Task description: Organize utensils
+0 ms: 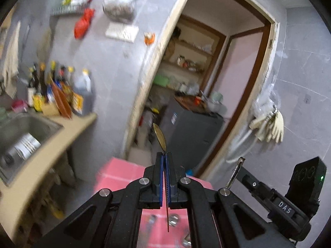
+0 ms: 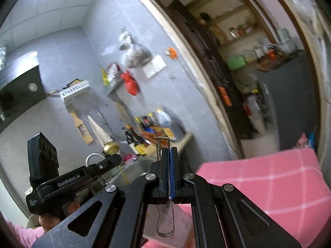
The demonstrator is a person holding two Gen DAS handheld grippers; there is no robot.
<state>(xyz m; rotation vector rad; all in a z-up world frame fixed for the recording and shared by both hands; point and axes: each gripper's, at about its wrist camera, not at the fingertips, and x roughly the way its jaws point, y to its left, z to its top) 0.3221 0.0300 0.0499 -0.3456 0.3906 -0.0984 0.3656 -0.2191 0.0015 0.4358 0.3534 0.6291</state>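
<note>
Tongs [image 2: 165, 217] pinched shut in right gripper [image 2: 169, 155], holding nothing, above pink table [image 2: 269, 181]; left gripper [image 1: 165, 159] clamps spoon [image 1: 160, 136].

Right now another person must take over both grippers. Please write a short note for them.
Left gripper: shut on a gold spoon, bowl sticking out ahead, thin red handle behind the fingers.
Right gripper: shut on a clear-handled peeler.
Both are held in the air above the pink checked cloth; a few small metal pieces lie on it.
Done: both utensils picked up.
Left: put each in its place; no holder is visible.
</note>
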